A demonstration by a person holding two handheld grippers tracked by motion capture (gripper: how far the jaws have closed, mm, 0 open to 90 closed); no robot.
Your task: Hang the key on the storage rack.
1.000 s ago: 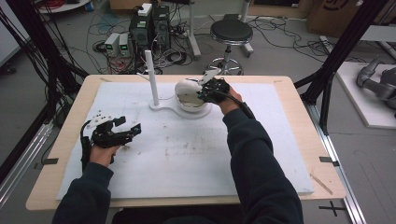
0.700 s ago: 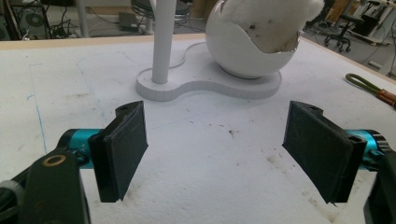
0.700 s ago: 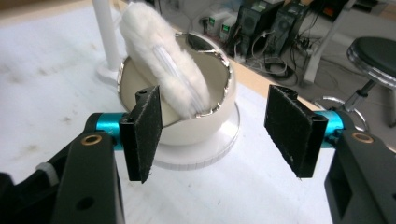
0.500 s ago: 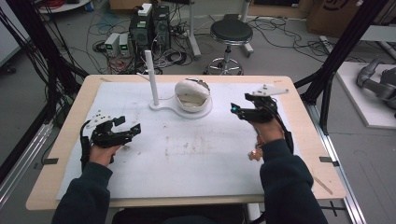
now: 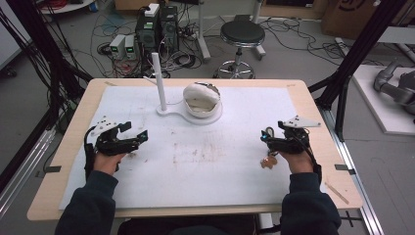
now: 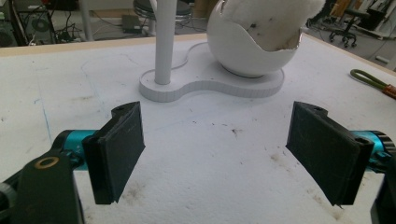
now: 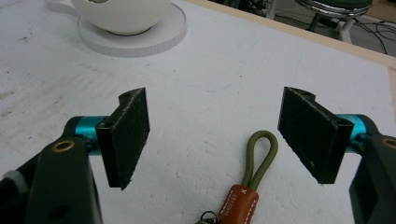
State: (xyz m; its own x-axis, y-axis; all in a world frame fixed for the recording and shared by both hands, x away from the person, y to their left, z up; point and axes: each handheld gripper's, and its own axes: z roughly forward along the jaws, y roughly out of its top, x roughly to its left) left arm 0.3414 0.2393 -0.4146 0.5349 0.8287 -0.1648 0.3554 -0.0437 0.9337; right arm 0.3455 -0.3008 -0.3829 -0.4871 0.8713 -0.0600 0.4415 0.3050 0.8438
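A white stand (image 5: 188, 116) carries an upright post (image 5: 159, 81) and an egg-shaped bowl (image 5: 201, 98) with fluffy white lining. In the left gripper view the post (image 6: 166, 42) and bowl (image 6: 252, 42) stand ahead of my open left gripper (image 6: 219, 149), whose jaws hold nothing. My left gripper (image 5: 136, 132) rests at the table's left side. An olive cord loop with a brown leather tab, a key strap (image 7: 261, 154), lies on the mat between and just below the open jaws of my right gripper (image 7: 217, 135). In the high view the strap (image 5: 266, 161) lies beside my right gripper (image 5: 266, 139).
A white mat (image 5: 205, 161) covers the wooden table (image 5: 323, 122). The strap's olive loop (image 6: 371, 81) shows far right in the left gripper view. Beyond the far edge are a stool (image 5: 242, 34), electronics boxes (image 5: 156, 27) and cables on the floor.
My right hand left the bowl, swung right, then pulled back toward the near right of the table. The strap now lies on the mat there. The left gripper stayed put.
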